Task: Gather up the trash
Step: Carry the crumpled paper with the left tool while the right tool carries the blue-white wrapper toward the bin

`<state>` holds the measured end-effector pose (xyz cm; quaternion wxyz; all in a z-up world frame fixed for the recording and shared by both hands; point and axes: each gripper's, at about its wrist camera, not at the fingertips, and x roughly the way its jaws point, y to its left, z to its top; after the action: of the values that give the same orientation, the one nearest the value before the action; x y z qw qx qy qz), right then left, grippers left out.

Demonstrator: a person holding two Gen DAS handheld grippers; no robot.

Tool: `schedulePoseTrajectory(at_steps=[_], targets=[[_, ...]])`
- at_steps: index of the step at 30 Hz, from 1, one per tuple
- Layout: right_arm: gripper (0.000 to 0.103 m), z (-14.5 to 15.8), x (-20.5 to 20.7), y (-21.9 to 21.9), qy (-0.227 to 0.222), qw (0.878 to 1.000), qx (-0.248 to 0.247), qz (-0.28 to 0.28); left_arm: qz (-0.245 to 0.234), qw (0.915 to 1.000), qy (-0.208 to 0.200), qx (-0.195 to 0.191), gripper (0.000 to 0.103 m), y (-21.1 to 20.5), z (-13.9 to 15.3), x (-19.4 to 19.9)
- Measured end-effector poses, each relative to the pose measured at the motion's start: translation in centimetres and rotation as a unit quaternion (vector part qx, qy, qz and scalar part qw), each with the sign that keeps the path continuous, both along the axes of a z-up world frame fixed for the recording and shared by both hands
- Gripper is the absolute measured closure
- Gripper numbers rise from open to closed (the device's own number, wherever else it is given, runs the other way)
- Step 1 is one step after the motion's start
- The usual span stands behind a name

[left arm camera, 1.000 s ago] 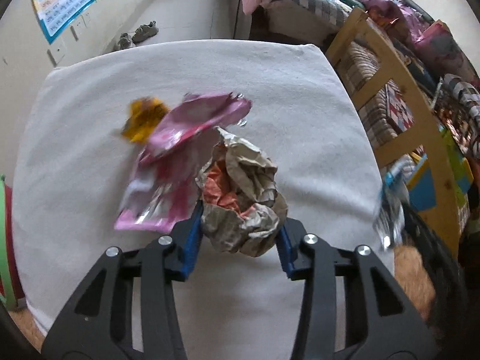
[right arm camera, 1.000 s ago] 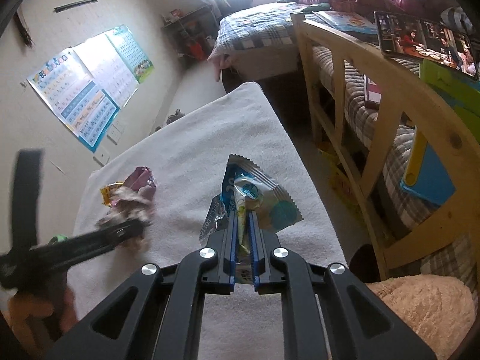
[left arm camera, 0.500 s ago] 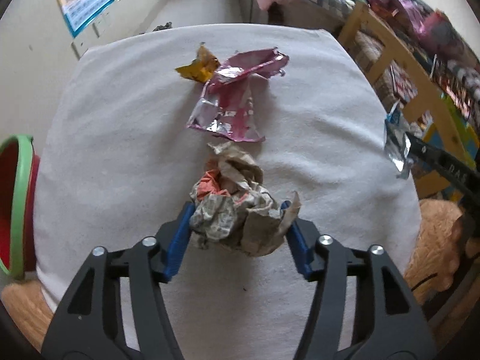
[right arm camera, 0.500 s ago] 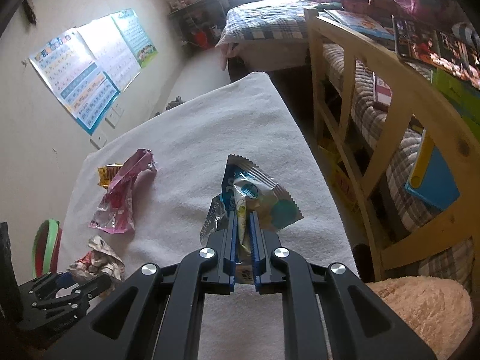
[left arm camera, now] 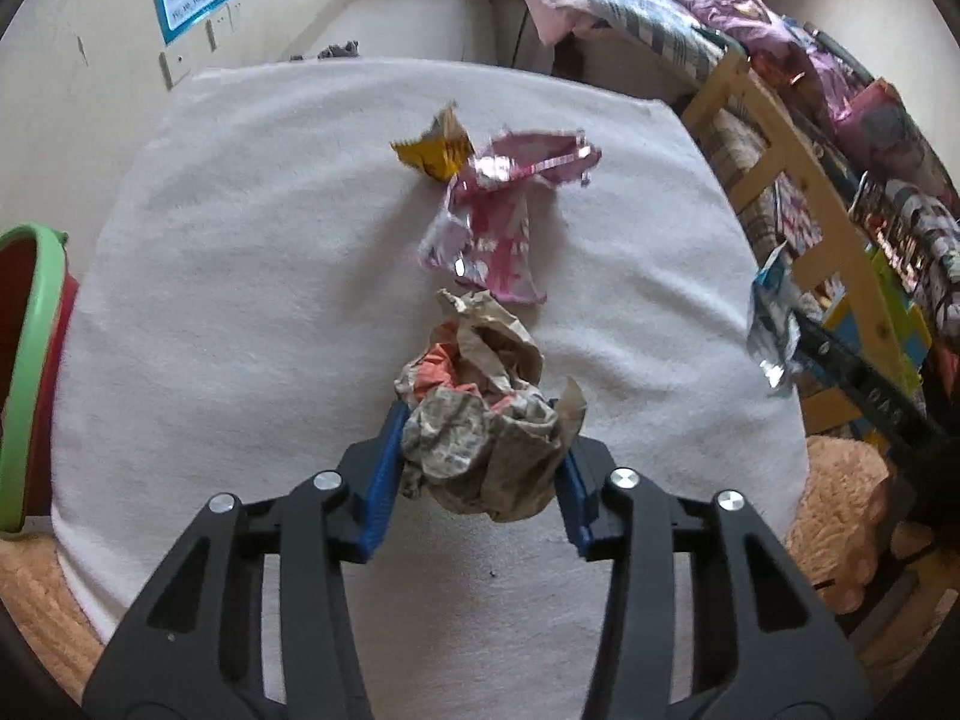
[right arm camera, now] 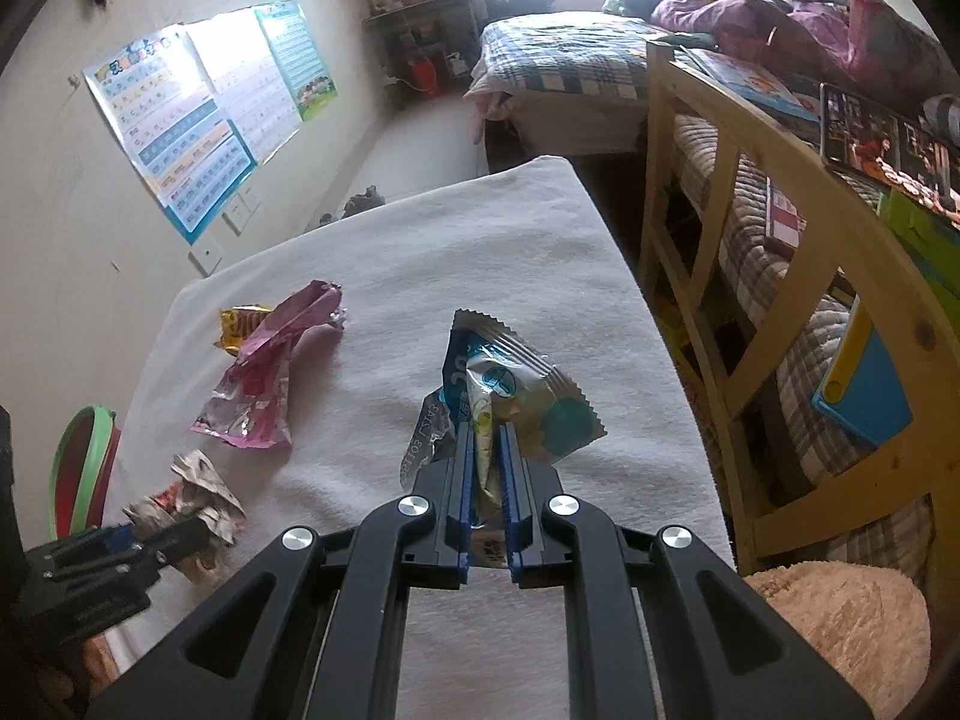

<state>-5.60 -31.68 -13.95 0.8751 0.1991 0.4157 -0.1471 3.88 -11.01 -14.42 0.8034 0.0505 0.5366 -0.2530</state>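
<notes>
Closing on the crumpled paper wad (left arm camera: 480,420), the left gripper (left arm camera: 477,456) is squeezing it from both sides, tilting steeply down over the white cloth (left arm camera: 240,300). The right gripper (right arm camera: 485,468) is pinching the blue wrapper (right arm camera: 510,390) nearly shut, angling downward. Likely bound for the green-rimmed bin (left arm camera: 30,360) at left, both loads are riding clear of the pink wrapper (left arm camera: 492,234) and the yellow wrapper (left arm camera: 435,150) lying farther off.

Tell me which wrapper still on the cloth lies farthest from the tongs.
The small yellow wrapper: it lies beyond the pink wrapper, at its far end, touching it.
</notes>
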Motion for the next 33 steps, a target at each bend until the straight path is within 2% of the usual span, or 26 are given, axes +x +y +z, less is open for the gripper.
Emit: schedulePoseTrajectory(at_steps=[6, 15, 23, 33], targets=[[0.093, 1.0, 0.3, 2.0, 0.002, 1.000, -0.014, 0.018, 0.009, 0.9985, -0.053, -0.010, 0.060, 0.8, 3.1, 0.1], [0.093, 3.3, 1.2, 5.7, -0.013, 0.998, -0.024, 0.060, 0.022, 0.9948, -0.098, -0.017, 0.060, 2.8, 5.7, 0.0], [0.093, 5.3, 2.1, 9.0, -0.027, 0.994, -0.045, 0.099, 0.045, 0.9928, -0.108, -0.023, 0.060, 5.2, 6.2, 0.4], [0.093, 6.3, 2.8, 11.6, -0.035, 0.990, -0.043, 0.130, 0.069, 0.9905, -0.116, -0.025, 0.060, 7.6, 6.5, 0.8]])
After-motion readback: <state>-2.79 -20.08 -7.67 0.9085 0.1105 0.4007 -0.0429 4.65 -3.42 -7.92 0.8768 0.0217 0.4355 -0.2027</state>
